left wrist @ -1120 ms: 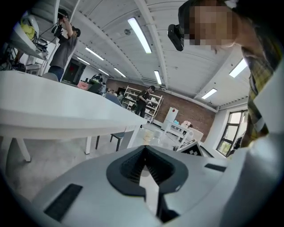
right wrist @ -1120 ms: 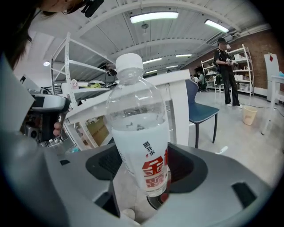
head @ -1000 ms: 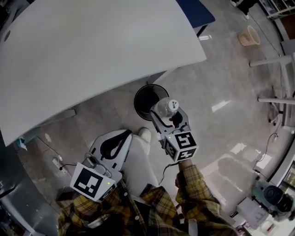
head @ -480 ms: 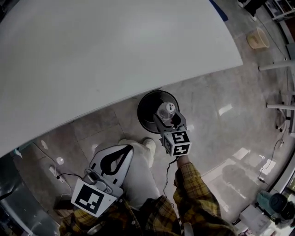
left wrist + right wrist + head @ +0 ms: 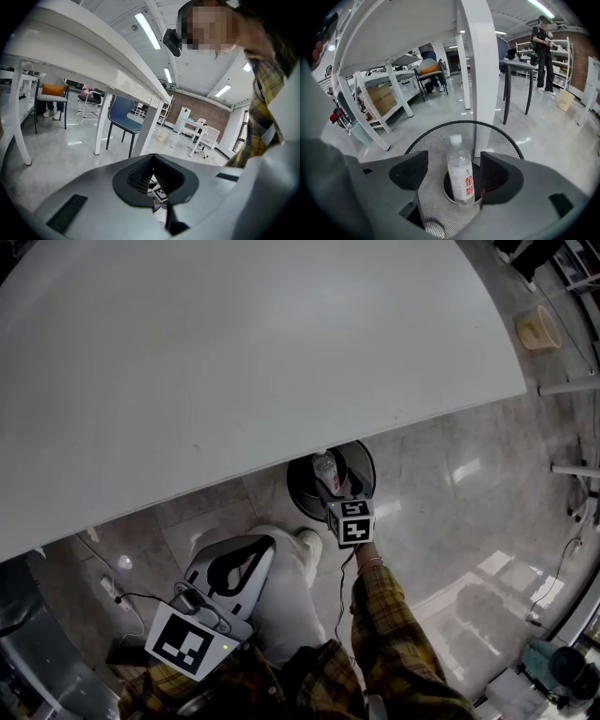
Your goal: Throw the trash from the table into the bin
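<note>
Bottle [image 5: 461, 176] roughly upright, cap up, over bin [image 5: 436, 140], between opening fingers of right gripper [image 5: 452, 165]; left gripper [image 5: 152, 161] fingers together, empty.

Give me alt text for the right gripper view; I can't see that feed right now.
A clear plastic bottle stands between the opening jaws of the right claw, directly above a black mesh bin. A white table leg rises just behind the bin.
</note>
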The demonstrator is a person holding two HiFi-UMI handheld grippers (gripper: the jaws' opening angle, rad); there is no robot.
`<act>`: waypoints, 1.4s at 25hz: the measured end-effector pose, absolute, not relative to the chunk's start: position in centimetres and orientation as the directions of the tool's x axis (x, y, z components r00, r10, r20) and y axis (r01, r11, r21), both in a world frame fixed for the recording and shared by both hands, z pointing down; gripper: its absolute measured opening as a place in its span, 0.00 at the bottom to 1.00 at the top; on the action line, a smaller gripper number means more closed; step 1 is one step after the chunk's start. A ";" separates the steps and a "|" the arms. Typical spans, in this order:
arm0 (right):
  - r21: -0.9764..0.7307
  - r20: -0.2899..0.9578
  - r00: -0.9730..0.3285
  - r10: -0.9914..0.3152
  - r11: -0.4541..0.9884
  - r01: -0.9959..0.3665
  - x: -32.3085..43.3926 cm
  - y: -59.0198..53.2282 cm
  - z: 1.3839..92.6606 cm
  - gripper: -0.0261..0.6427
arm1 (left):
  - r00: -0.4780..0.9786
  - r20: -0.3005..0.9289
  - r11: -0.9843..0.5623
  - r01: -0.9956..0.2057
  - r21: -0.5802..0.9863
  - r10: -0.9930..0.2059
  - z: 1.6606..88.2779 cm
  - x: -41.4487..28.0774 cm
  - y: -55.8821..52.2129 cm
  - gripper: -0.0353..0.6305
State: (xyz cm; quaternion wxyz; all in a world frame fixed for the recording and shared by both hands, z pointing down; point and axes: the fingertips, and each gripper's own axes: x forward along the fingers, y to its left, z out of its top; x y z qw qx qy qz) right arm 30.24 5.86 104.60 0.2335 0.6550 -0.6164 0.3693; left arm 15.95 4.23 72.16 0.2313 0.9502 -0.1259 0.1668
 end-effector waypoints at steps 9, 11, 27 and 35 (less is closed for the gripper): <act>-0.178 0.790 -0.029 -0.613 -0.183 -0.967 29.3 9.2 97.2 0.52 | 0.916 0.376 -0.846 -0.308 0.435 -0.140 65.2 15.7 5.5 0.06; -0.177 0.792 -0.028 -0.610 -0.186 -0.966 28.8 9.8 94.7 0.52 | 0.918 0.373 -0.843 -0.306 0.441 -0.138 62.9 15.4 5.8 0.06; -0.162 0.735 0.008 -0.678 -0.188 -0.969 29.1 10.0 69.8 0.52 | 0.950 0.293 -0.856 -0.239 0.459 -0.109 43.0 16.1 7.7 0.06; -0.175 0.661 -0.012 -0.750 -0.139 -0.975 28.5 11.0 59.1 0.50 | 0.960 0.233 -0.886 -0.241 0.397 -0.156 35.8 15.6 8.1 0.06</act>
